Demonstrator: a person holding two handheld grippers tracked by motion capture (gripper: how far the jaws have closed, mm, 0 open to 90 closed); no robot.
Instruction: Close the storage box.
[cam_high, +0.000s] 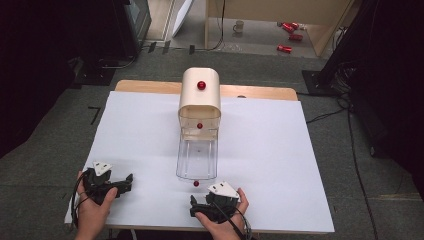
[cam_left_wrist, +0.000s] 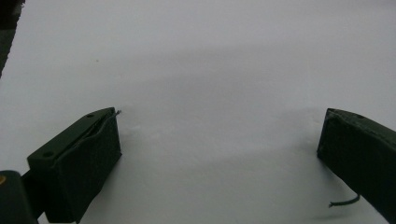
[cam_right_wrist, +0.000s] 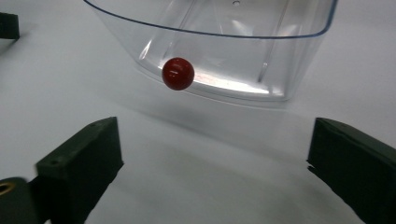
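Note:
A cream, round-topped box (cam_high: 200, 97) stands at the middle of the table, with a red knob (cam_high: 201, 85) on top. A clear plastic drawer (cam_high: 196, 157) is pulled out of it toward me, with a red ball knob (cam_high: 196, 183) on its front. In the right gripper view the clear drawer (cam_right_wrist: 233, 46) and its knob (cam_right_wrist: 178, 73) lie just ahead. My right gripper (cam_right_wrist: 215, 135) is open, a short way before the knob, and sits near the front edge (cam_high: 196, 205). My left gripper (cam_high: 125, 183) rests at the front left, open over bare white surface (cam_left_wrist: 219, 126).
A white sheet (cam_high: 280, 165) covers the table, and a wooden edge (cam_high: 260, 92) shows at the back. A second red knob (cam_high: 199, 125) sits on the box's front above the drawer. On the floor beyond lie a mug (cam_high: 239, 26) and red cans (cam_high: 290, 35).

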